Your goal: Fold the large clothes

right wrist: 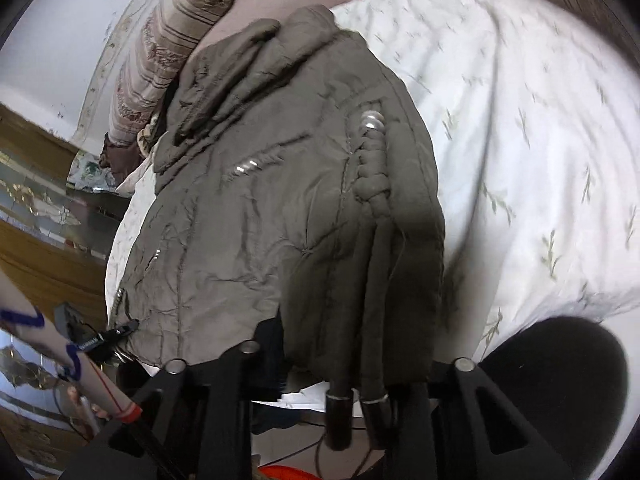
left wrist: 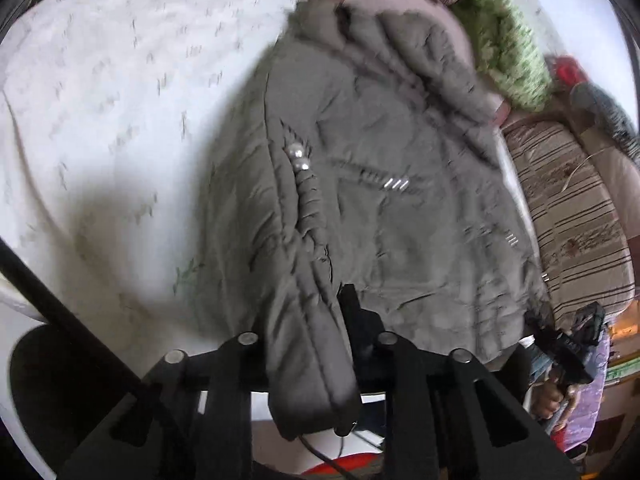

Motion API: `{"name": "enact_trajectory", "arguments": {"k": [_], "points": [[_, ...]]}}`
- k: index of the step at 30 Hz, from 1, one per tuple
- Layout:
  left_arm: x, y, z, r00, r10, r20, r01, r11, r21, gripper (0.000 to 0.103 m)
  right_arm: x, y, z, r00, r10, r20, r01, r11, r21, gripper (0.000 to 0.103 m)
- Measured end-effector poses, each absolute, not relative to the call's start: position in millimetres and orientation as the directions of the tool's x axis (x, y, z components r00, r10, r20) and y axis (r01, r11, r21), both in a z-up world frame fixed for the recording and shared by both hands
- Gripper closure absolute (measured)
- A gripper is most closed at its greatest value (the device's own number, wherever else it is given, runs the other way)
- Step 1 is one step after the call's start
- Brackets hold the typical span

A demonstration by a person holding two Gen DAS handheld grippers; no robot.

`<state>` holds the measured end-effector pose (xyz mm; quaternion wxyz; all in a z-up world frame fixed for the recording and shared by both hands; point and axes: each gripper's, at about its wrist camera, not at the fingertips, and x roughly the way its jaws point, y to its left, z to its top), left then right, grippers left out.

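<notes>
1. Holding: your left gripper (left wrist: 316, 344) has its jaws drawn in on the near hem of the grey-green padded jacket (left wrist: 380, 184); a thick roll of the quilted fabric sits between the fingers and hangs down past them toward you.
2. Holding: your right gripper (right wrist: 332, 364) is likewise closed down on the near hem of the same jacket (right wrist: 280, 200); fabric and two dark cord ends (right wrist: 340, 412) droop over its linkage.
3. Position of garment: the jacket spreads away from both grippers, forward and downward, across the white patterned bedspread (left wrist: 120, 100). Its far end, the bunched collar or hood (left wrist: 404, 52), lies well ahead of you against a striped pillow (left wrist: 568, 208).
4. Long axis: hem to collar runs straight out along the line your fingers point, so a fold of hem onto collar is, in my judgement, a forward carry.
5. Which hand is nearer: both hold the same near edge. In the right wrist view your left gripper (right wrist: 108, 340) shows at the far left corner of the hem, so the two grips sit apart along that edge, with neither clearly closer to the collar.
6. Caution: the padding is bulky and slippery-looking; an uneven carry would likely skew the fold.
7. Unclear: the exact pad contact is hidden under fabric on both sides.
</notes>
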<state>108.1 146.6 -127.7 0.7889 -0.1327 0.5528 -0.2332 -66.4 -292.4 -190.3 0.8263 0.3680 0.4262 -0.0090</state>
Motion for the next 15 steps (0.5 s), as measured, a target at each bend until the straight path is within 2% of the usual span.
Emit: {"name": "enact_trajectory", "arguments": {"k": [7, 15], "points": [[84.8, 154.8, -71.7, 0.361, -0.557, -0.748, 0.277, 0.830, -0.485, 0.085, -75.9, -286.2, -137.1, 0.717, 0.287, -0.635, 0.236, 0.757, 0.610, 0.088], [57.8, 167.6, -63.8, 0.408, -0.502, -0.762, 0.290, 0.863, -0.414, 0.085, -108.4, -272.5, -110.4, 0.725, 0.321, -0.609, 0.178, 0.768, 0.616, 0.089]]}}
